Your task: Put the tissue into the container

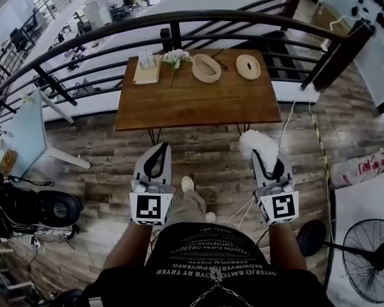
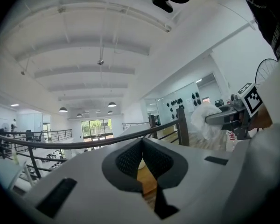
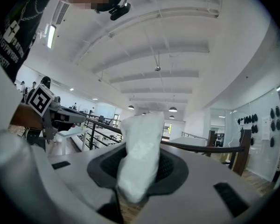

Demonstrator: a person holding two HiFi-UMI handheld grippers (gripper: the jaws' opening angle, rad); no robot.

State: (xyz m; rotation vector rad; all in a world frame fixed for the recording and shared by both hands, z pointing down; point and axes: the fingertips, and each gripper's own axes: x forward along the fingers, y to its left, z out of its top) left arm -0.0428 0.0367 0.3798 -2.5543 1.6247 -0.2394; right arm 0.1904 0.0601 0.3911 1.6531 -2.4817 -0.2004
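Pointing level: left gripper and right gripper are held side by side at waist height, aimed at the wooden table.
Left jaws: pressed together, nothing between them.
Right jaws: clenched on the tissue, a white wad bulging past the tips.
Room ahead: bare plank floor reaches the table's near edge; the curved railing runs just behind its far edge.
Container: the oval container sits open near the far edge, well apart from the tissue; contents unclear.
Beside it: a slotted oval piece lies flat.
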